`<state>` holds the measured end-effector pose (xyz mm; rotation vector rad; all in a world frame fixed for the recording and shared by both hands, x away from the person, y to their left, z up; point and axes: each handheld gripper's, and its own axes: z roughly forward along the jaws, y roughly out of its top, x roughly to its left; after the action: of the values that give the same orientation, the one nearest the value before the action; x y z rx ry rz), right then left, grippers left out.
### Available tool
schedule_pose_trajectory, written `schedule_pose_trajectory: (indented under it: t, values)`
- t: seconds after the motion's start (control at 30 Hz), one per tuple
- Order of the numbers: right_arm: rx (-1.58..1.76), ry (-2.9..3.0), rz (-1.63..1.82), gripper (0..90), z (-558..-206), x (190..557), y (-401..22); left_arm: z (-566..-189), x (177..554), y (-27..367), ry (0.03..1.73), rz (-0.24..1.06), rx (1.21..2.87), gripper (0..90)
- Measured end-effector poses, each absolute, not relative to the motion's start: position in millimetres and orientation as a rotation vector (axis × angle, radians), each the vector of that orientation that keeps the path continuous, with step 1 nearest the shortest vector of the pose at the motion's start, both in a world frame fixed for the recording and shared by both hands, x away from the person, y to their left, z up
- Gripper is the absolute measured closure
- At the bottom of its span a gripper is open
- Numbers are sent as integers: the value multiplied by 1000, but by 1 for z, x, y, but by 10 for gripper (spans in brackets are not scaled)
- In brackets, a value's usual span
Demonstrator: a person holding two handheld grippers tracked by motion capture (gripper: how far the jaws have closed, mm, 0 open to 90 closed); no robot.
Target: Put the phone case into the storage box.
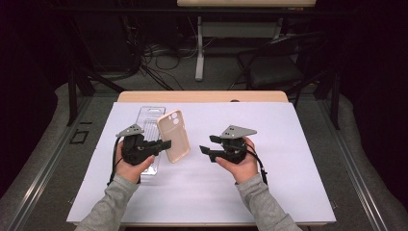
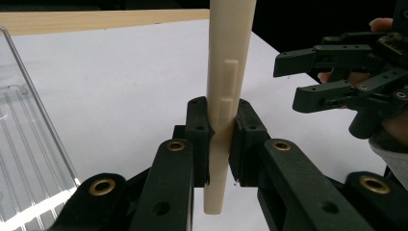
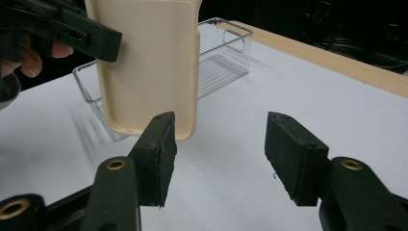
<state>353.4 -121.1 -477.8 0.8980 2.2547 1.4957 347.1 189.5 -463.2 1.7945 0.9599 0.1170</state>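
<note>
Left gripper (image 1: 161, 145) fingers clamped on beige phone case (image 1: 173, 135), frame centre-left; right gripper (image 1: 206, 145) fingers apart, empty, centre-right.

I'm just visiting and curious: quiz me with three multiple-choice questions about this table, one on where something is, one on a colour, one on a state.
1. Where does the clear plastic tray lie?
A. at the table's left, behind the left gripper
B. under the right gripper
C. on the floor

2. What colour is the phone case?
A. blue
B. beige
C. black

3. How does the right gripper stand?
A. shut on the case
B. shut on the tray
C. open, holding nothing

Answers: 1 A, the high view shows it beyond the left gripper. 2 B, pale beige in all views. 3 C, bare table between its pads.
</note>
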Motion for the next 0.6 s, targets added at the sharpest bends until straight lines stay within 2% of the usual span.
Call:
schedule_pose_trajectory:
  t: [0.6]
  values:
    - [823,2388,1558,447,-475,353,-122,-466,344,187,813,20,1852,802]
